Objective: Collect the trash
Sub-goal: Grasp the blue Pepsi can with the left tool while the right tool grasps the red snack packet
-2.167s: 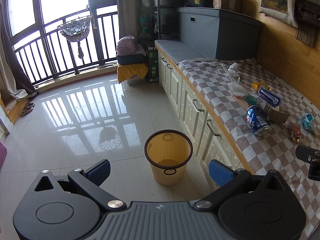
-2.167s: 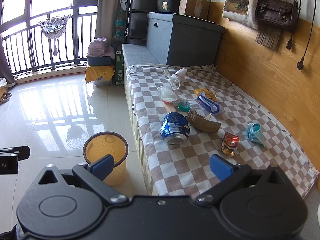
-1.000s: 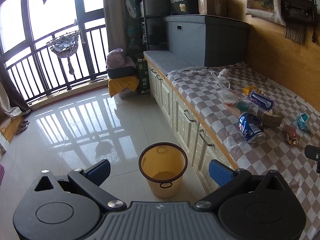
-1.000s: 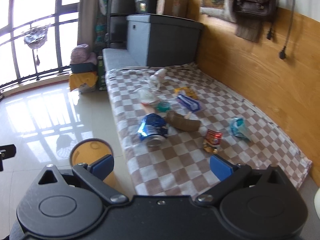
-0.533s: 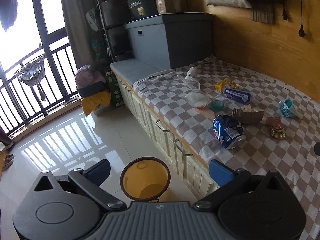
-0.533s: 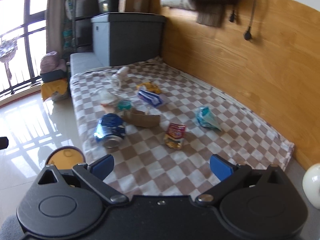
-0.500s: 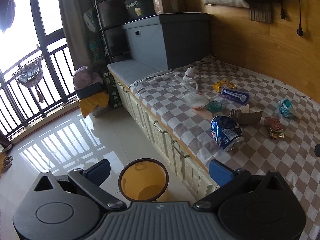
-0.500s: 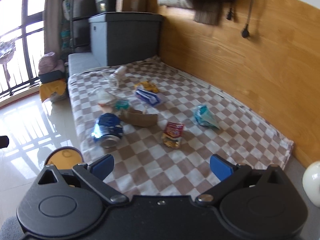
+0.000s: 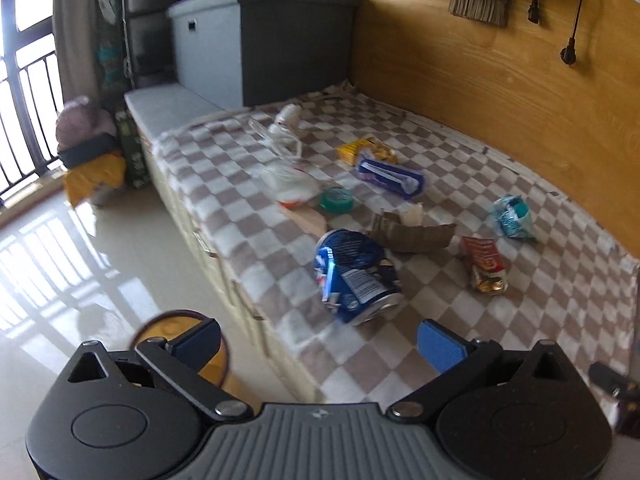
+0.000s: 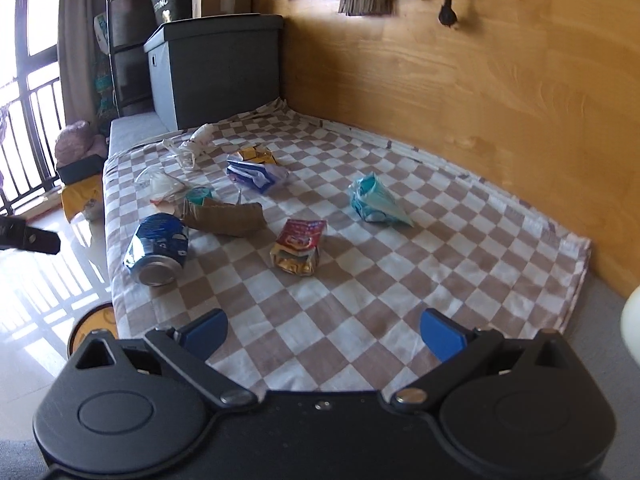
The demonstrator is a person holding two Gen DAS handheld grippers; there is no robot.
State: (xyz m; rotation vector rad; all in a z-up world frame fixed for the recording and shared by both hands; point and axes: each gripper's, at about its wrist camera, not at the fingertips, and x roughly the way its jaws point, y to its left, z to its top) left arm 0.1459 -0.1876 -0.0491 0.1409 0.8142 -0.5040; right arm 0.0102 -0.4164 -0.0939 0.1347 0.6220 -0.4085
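Observation:
Trash lies scattered on a brown checked cloth [image 9: 248, 184] [image 10: 360, 288] over a low bench. A crushed blue can [image 9: 356, 276] [image 10: 158, 248] lies nearest, just ahead of my open left gripper [image 9: 320, 340]. Behind it sit a brown cardboard piece [image 9: 412, 232] [image 10: 224, 216], a red snack wrapper [image 9: 484, 264] [image 10: 298, 246], a teal packet [image 9: 512, 216] [image 10: 376, 200], a blue pouch [image 9: 390, 174] [image 10: 256, 172], a yellow wrapper [image 9: 360, 148], a teal lid [image 9: 336, 200] and clear plastic bags [image 9: 288, 184]. My right gripper [image 10: 322, 330] is open and empty above the cloth's near part. A yellow bin [image 9: 176, 328] [image 10: 92, 324] stands on the floor.
A grey storage box [image 9: 260, 40] [image 10: 216, 68] stands at the bench's far end, with a wooden wall [image 10: 480, 80] along the right. Glossy tile floor [image 9: 80, 248] lies to the left, with bundles [image 9: 88, 136] by the balcony railing. Plugs [image 9: 568, 52] hang on the wall.
Both grippers have swung right and moved closer to the bench, so the trash looks larger and the bin has slid to the lower left. Both stay open.

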